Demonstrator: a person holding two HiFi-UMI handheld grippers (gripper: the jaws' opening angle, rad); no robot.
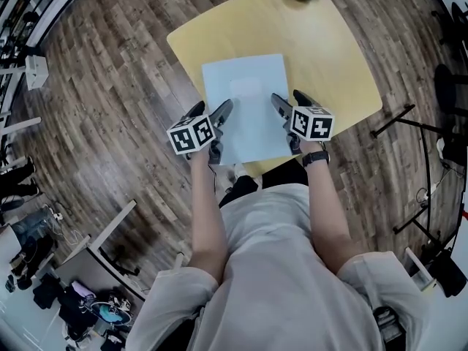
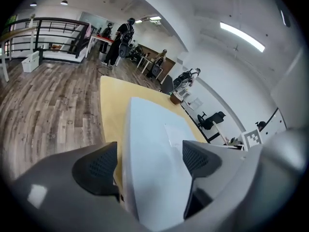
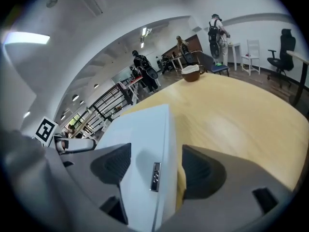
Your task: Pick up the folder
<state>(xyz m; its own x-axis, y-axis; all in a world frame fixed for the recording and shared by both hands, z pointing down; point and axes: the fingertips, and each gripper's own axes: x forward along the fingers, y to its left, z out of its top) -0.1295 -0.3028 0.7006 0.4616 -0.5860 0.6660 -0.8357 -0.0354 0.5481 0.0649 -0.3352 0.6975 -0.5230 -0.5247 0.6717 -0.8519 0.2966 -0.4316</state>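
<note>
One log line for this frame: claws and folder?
left claw: open, astride folder left edge | right claw: open, astride folder right edge | folder: on table, not gripped

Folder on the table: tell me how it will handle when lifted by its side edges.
The folder looks flat and slim, so it is probably light and may sag in the middle. Its smooth pale cover could slide on the table if nudged rather than gripped.
</note>
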